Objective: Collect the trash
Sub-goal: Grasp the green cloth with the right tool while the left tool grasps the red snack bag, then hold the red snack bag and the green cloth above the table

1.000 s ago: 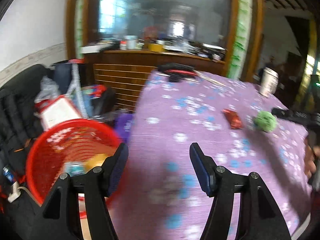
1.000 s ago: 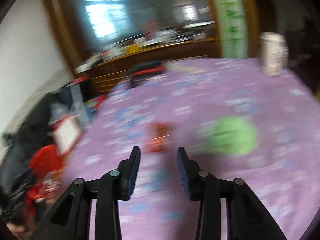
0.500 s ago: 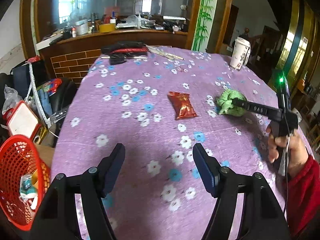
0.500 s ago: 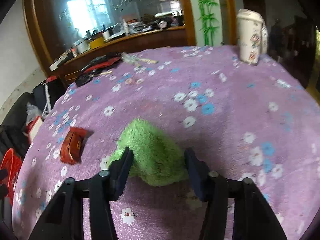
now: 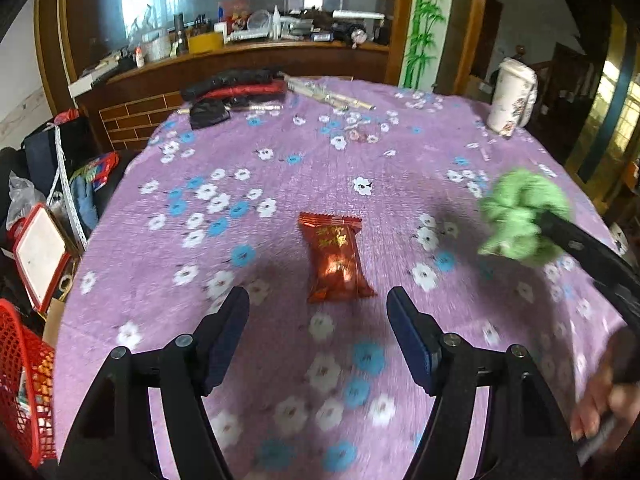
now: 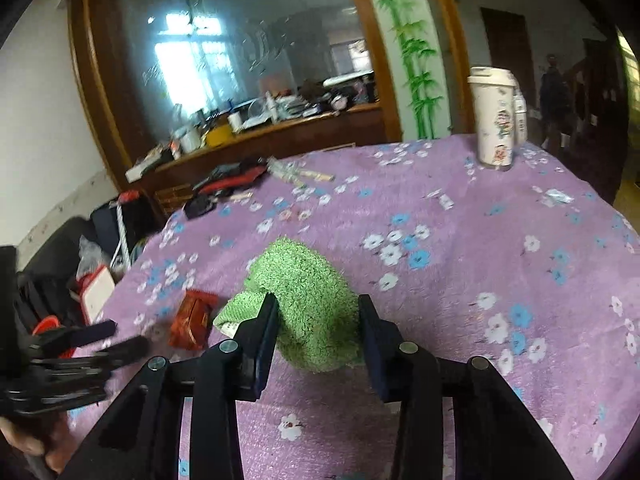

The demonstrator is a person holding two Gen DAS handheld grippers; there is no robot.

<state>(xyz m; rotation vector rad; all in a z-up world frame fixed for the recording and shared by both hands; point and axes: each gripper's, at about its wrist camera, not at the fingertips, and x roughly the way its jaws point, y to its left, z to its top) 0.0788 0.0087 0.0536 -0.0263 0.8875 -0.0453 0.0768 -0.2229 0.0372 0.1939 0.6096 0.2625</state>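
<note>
A red foil snack packet (image 5: 334, 260) lies flat on the purple flowered tablecloth (image 5: 280, 184). My left gripper (image 5: 317, 296) hovers just short of it, open, with nothing between its fingers. A crumpled green cloth (image 6: 304, 276) fills the gap of my right gripper (image 6: 318, 308). Its jaws are closing and both pads touch the cloth's sides. In the left wrist view the same green cloth (image 5: 516, 216) sits bunched at the tip of the right gripper's black finger (image 5: 580, 248). The packet (image 6: 192, 318) lies left of the cloth, with the blurred left gripper (image 6: 92, 340) near it.
A red mesh basket (image 5: 20, 380) holding some items stands on the floor off the table's left edge. A tall white lidded cup (image 6: 494, 120) stands at the far right. Black and red folded things (image 5: 236, 88) and paper strips lie at the far edge. Bags crowd the floor left.
My left gripper swung from over the red basket to the table and came up to the red packet. My right gripper reached the green cloth and narrowed its jaws onto it.
</note>
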